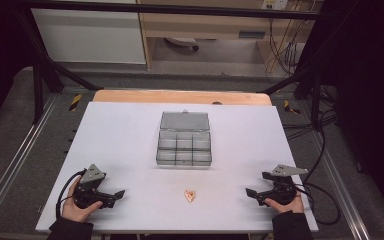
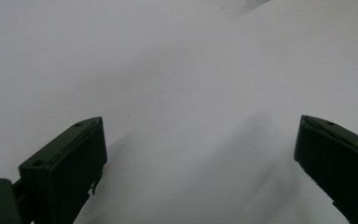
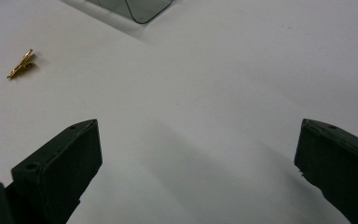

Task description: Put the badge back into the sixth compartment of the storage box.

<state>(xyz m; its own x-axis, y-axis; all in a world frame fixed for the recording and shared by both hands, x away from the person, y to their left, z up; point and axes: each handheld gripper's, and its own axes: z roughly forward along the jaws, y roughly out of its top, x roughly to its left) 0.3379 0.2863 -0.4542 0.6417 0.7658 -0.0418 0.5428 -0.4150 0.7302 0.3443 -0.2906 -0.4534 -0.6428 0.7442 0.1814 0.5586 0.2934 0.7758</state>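
Clip [image 1: 190, 195] lying on table [image 1: 130, 145] between both grippers, left gripper [image 1: 114, 196] jaws apart and empty, right gripper [image 1: 256, 192] jaws wide apart, empty, box [image 1: 184, 145] beyond the fingertips.

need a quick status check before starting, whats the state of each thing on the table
compartment box: lid open, tipped back, compartments look empty
gold clip: loose on the table, untouched
left gripper: open, holding nothing
right gripper: open, holding nothing
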